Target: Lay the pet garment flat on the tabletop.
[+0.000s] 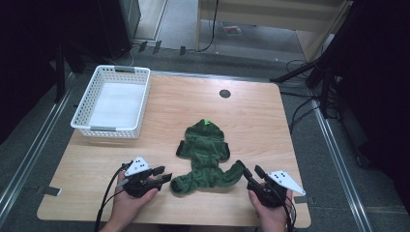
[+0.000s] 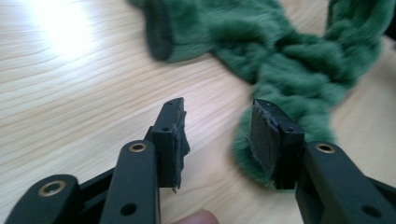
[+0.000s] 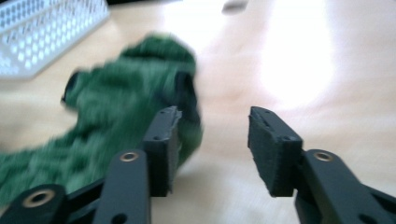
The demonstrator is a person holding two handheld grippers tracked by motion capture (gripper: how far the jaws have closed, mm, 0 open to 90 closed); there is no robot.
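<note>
- Green and fleecy, the small hooded garment (image 1: 205, 157) lies crumpled on the wooden table (image 1: 261, 121), near the front edge, between the two grippers.
- From the high view the whole garment reads at once: hood pointing away from the person, one sleeve trailing toward each hand.
- Up close, the left gripper view picks out the dark cuff (image 2: 159, 30) of one sleeve and the plush pile, which the high view is too far off to give.
- In the right gripper view the garment is blurred, with a corner of the basket behind it.
- Left gripper (image 1: 164, 177): jaws partly apart, bare table between the pads; the garment's edge lies just behind the right-hand pad, and contact cannot be told.
- Right gripper (image 1: 250, 170): jaws partly apart, nothing between them; the sleeve end lies just beside its tips.
- White plastic basket (image 1: 86, 104) stands at the table's far left corner, well apart from the garment, showing a white bottom.
</note>
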